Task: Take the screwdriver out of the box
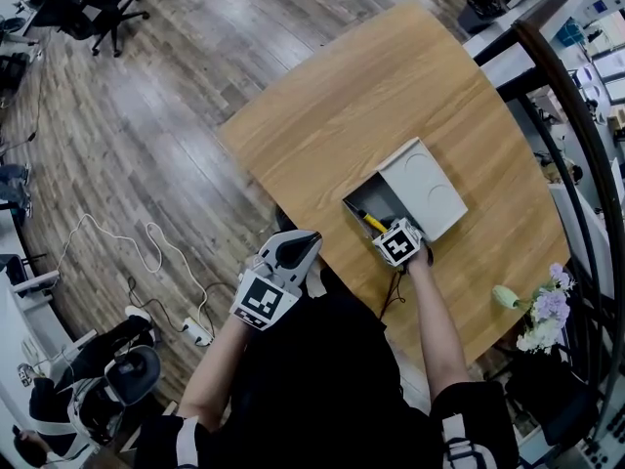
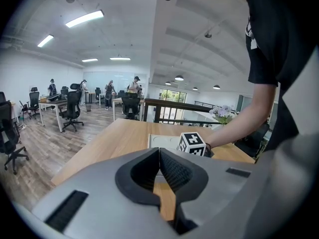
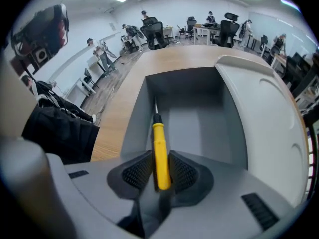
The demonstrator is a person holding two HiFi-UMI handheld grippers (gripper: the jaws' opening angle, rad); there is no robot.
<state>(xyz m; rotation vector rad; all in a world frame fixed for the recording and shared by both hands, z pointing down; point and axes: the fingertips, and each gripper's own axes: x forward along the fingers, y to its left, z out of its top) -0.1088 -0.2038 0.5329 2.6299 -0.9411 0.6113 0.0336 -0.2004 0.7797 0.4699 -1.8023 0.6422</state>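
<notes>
One screwdriver [image 3: 160,148] clamped in right claw [image 3: 160,172], along box [image 3: 199,133] left wall, tabletop [image 3: 119,108] beyond

I see bright, even light from ceiling strips [image 2: 84,18]; fisheye bends my edges, corners go black, close foreground blurs.

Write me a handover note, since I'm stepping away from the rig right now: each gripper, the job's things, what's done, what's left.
Right gripper: pointing steeply down into the box, jaws closed on the handle of the yellow-handled screwdriver.
Left gripper: shut, empty, held by the near edge of the wooden table.
Things: the screwdriver is inside the open grey plastic box, near its left wall as the right gripper view shows it; the lid is folded back.
Done: grip on the handle.
Left: lift the screwdriver out of the box.
</notes>
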